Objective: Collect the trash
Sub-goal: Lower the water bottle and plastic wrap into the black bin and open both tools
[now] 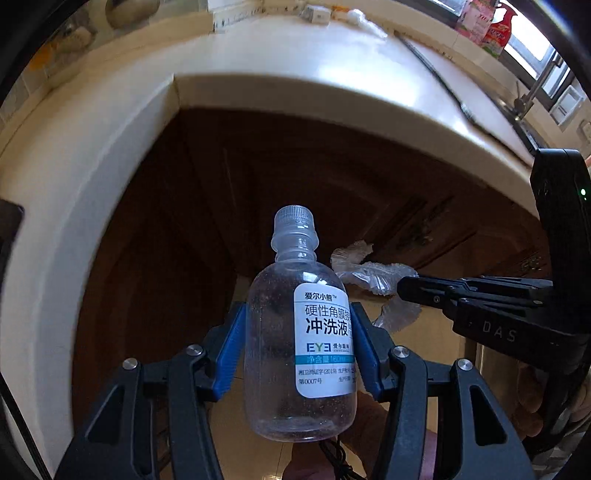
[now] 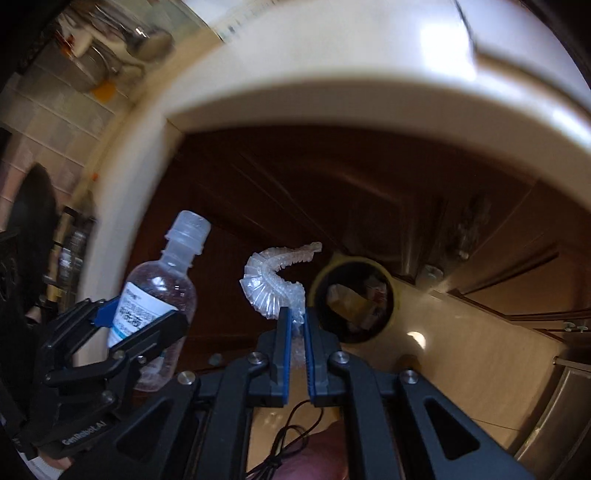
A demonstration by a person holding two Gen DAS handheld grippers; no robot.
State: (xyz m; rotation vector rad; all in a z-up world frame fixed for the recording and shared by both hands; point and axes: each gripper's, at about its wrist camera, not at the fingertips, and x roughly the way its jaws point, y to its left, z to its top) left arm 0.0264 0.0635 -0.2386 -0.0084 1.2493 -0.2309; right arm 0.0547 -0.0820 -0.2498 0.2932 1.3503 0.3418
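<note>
While both arms hang over the floor below the cream countertop edge [image 1: 332,99], the left gripper [image 1: 297,343] has its blue-padded jaws clamped on the body of one small clear plastic bottle with a ribbed cap and white label [image 1: 299,325], upright in the left view, tilted in the right view [image 2: 157,295]. Right gripper [image 2: 297,332] is nearly closed, pinching the bottom of one crinkled clear plastic wrapper strip [image 2: 275,280] that curls up above the fingertips. Count: one bottle, one wrapper, two grippers. Only the right view shows the round yellow-rimmed trash bin [image 2: 391,295], already holding rubbish, just behind the wrapper. Left view alone shows the window sill with a red-and-white packet [image 1: 498,29] and the wrapper [image 1: 373,277] from the side.
</note>
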